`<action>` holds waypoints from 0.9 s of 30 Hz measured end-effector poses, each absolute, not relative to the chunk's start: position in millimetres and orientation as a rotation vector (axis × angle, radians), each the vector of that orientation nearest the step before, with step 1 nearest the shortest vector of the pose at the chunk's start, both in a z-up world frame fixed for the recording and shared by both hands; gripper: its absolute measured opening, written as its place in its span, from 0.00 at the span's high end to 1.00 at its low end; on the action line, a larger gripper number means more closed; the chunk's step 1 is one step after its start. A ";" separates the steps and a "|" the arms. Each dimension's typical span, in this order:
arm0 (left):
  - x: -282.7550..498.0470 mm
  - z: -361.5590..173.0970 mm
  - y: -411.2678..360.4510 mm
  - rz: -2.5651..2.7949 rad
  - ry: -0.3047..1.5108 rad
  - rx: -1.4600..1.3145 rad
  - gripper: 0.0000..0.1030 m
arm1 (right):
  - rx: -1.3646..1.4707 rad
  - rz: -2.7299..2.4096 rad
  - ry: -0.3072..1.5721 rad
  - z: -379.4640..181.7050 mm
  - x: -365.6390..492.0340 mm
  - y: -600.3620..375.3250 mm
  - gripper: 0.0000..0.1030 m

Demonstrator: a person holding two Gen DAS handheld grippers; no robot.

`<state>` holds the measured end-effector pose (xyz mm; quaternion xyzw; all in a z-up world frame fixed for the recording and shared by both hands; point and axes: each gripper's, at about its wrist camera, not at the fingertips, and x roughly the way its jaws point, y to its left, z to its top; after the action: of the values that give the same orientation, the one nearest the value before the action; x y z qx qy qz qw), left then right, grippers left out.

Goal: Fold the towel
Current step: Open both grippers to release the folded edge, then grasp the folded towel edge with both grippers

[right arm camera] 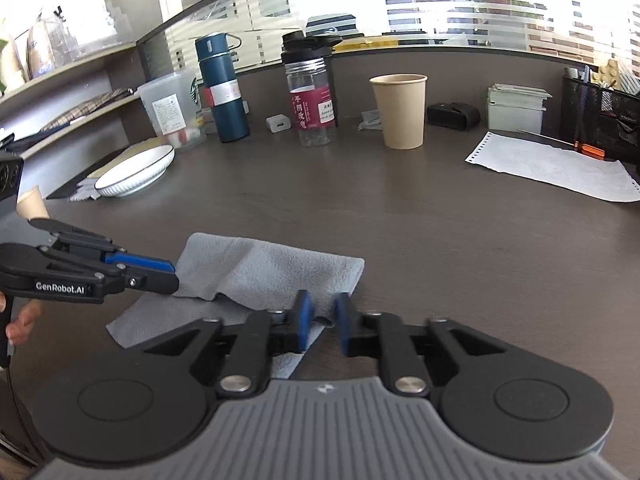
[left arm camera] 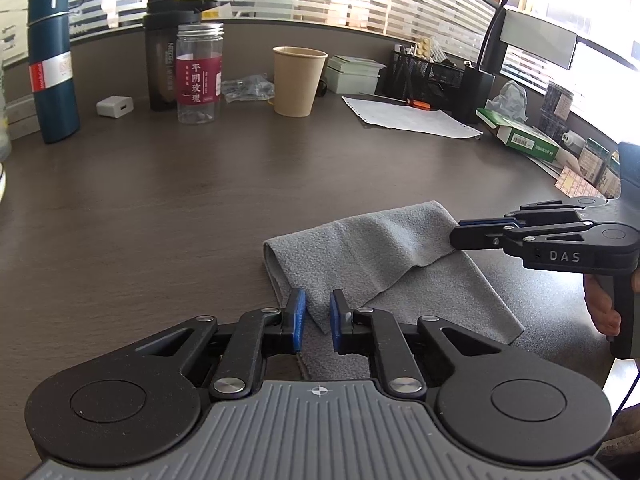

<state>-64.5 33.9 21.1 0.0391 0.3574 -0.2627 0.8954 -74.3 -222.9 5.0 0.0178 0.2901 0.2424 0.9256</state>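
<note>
A grey towel [left arm camera: 380, 248] lies partly folded on the dark wooden desk [left arm camera: 180, 200]. Its top layer is pulled up into a flap. In the left wrist view one corner of that flap sits between the blue pads of my left gripper [left arm camera: 316, 316], which is shut on it. At the flap's far right corner my right gripper [left arm camera: 454, 236] comes in from the side, fingers together on the cloth. In the right wrist view the towel [right arm camera: 272, 268] runs from the left gripper [right arm camera: 176, 276] to the right gripper [right arm camera: 323, 320], with a cloth corner between the right pads.
Along the back of the desk stand a blue flask [left arm camera: 52, 64], a clear jar with a red label [left arm camera: 199, 72] and a paper cup [left arm camera: 298, 80]. A paper sheet [left arm camera: 408, 116] and a green tissue box [left arm camera: 520, 132] lie at the right. A white bowl [right arm camera: 136, 170] sits at the left.
</note>
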 end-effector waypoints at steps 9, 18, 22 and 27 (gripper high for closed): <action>-55.5 25.8 42.3 -0.567 0.742 0.019 0.97 | 0.032 0.509 0.560 13.9 -74.3 -223.6 0.96; -49.6 43.9 53.5 -0.586 0.705 -0.039 0.97 | 0.037 0.520 0.523 26.1 -74.0 -224.3 0.96; -50.7 48.8 56.3 -0.604 0.701 -0.047 0.97 | 0.030 0.530 0.520 29.5 -77.5 -223.0 0.96; -54.3 49.9 59.3 -0.618 0.707 -0.047 0.97 | 0.025 0.540 0.519 32.5 -84.1 -222.8 0.96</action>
<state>-54.3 59.3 49.9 -0.0227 0.3408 -0.2977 0.8915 -84.1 -222.8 32.5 0.0122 0.2535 0.2638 0.9306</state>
